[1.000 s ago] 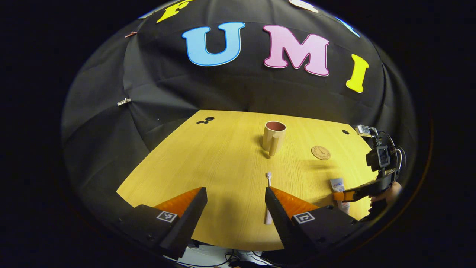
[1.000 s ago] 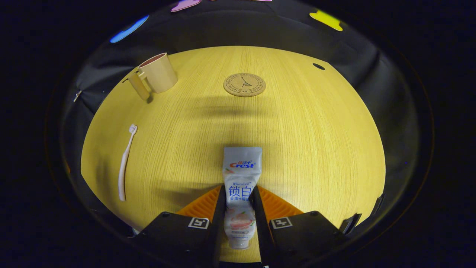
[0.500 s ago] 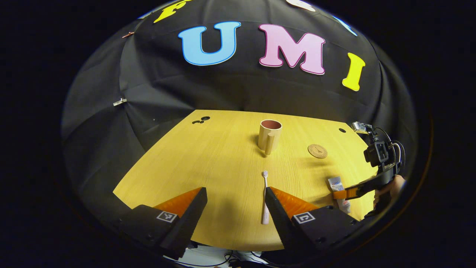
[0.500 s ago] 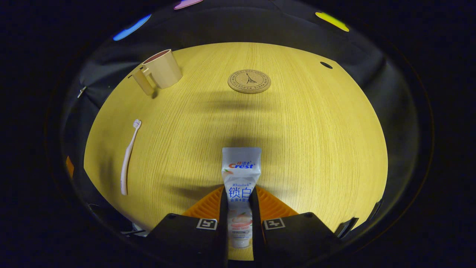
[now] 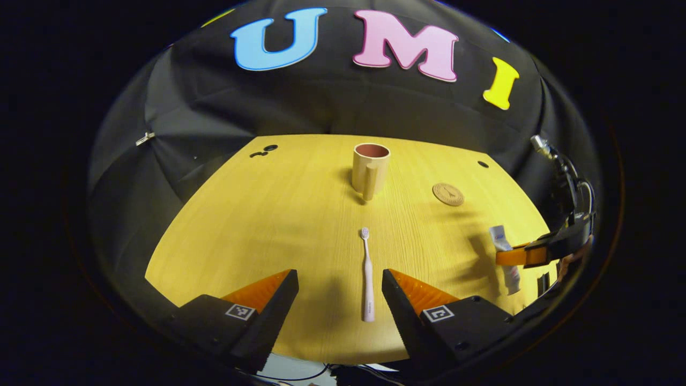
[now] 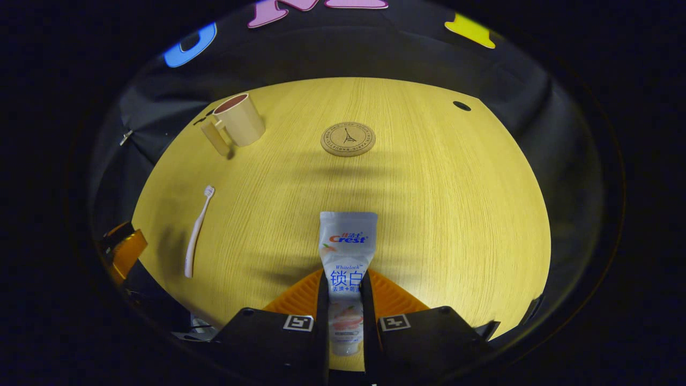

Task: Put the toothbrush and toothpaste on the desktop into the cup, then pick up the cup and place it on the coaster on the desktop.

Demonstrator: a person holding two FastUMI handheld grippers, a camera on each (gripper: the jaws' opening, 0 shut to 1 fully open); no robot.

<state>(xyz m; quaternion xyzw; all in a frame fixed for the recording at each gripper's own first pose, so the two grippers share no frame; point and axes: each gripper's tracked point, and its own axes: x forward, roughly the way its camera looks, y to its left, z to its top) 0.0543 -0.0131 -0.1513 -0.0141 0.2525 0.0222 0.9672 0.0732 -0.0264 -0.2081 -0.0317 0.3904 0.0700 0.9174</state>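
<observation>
Fingers of the right gripper [image 6: 345,300] pinch the toothpaste tube [image 6: 347,252] at lower centre; the left gripper [image 5: 335,292] gapes wide, toothbrush [image 5: 367,279] between, cup [image 5: 370,167] and coaster [image 5: 448,194] above.

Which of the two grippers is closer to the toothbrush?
Left. The left gripper hangs open with the toothbrush between its jaws; the right gripper, clamping the toothpaste, sits off to the side.
</observation>
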